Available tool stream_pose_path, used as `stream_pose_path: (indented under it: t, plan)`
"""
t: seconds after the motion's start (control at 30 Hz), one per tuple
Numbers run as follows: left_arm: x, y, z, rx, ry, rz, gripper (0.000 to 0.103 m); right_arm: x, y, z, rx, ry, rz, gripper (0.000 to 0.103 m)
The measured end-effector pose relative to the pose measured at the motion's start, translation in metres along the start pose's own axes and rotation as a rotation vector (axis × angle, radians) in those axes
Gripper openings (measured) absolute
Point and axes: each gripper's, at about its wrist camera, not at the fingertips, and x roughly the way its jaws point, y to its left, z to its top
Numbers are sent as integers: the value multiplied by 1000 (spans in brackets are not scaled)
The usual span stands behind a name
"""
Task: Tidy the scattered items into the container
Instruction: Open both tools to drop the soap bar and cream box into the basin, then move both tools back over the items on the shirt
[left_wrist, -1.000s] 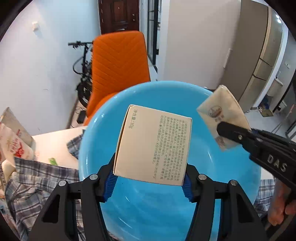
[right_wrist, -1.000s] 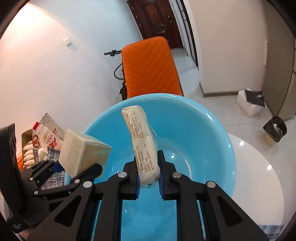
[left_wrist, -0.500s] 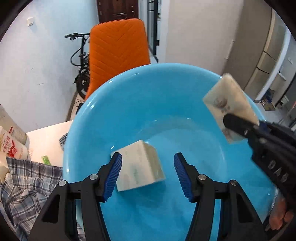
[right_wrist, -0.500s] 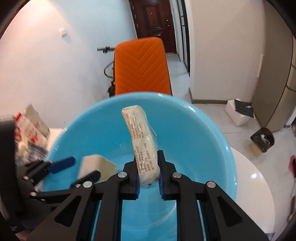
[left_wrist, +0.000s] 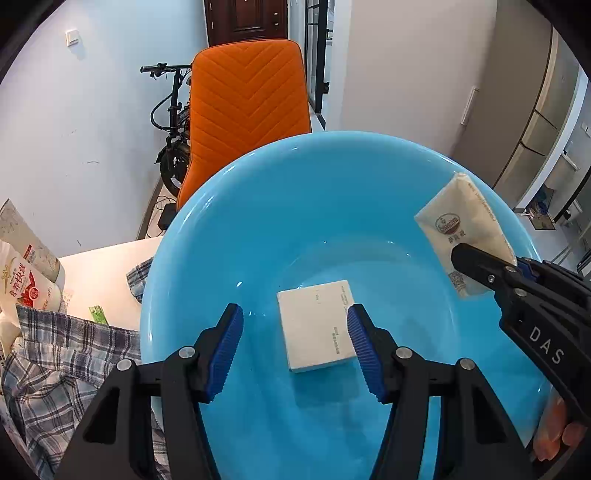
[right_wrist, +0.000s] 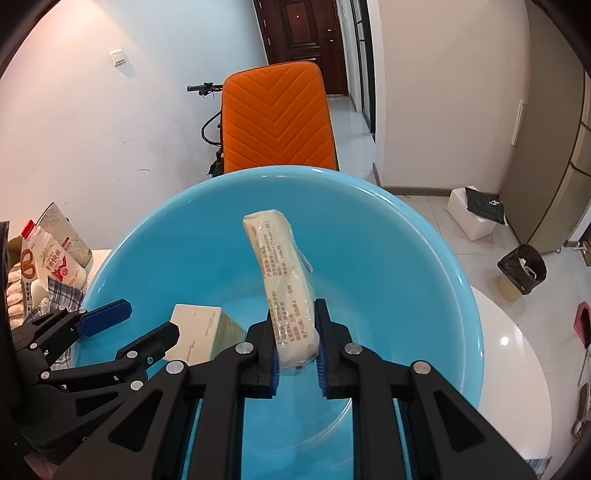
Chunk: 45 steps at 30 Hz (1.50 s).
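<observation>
Left wrist view: my left gripper (left_wrist: 295, 345) hangs with its jaws apart over the blue basin (left_wrist: 229, 229), the white box (left_wrist: 316, 325) lying loose on the basin floor between the pads. My right gripper (right_wrist: 295, 356) is clamped on a wrapped tissue pack (right_wrist: 284, 280), held tilted above the basin.

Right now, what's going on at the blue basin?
A person with a gripper in each hand is tidying items into the blue basin. The left gripper is open above the cream box, which lies on the basin floor. The right gripper is shut on a wrapped tissue pack, held over the basin and not yet released. A checked cloth and milk carton remain outside.
</observation>
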Motion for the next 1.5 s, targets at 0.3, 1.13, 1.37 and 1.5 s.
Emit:
stream_pose_path:
  t: [0.3, 1.13, 1.37, 1.5]
  plan:
    - [-6, -5, 0, 8, -23, 30, 81, -10, -14, 5, 95, -37, -21, 75]
    - [-38, -13, -2, 30, -88, 49, 81, -27, -4, 8, 61, -73, -39, 76]
    - [-63, -17, -2, 17, -144, -1, 81, -48, -5, 8, 71, -112, -17, 76]
    - [-80, -20, -4, 32, -174, 1, 81, -73, -2, 5, 59, -174, -28, 77]
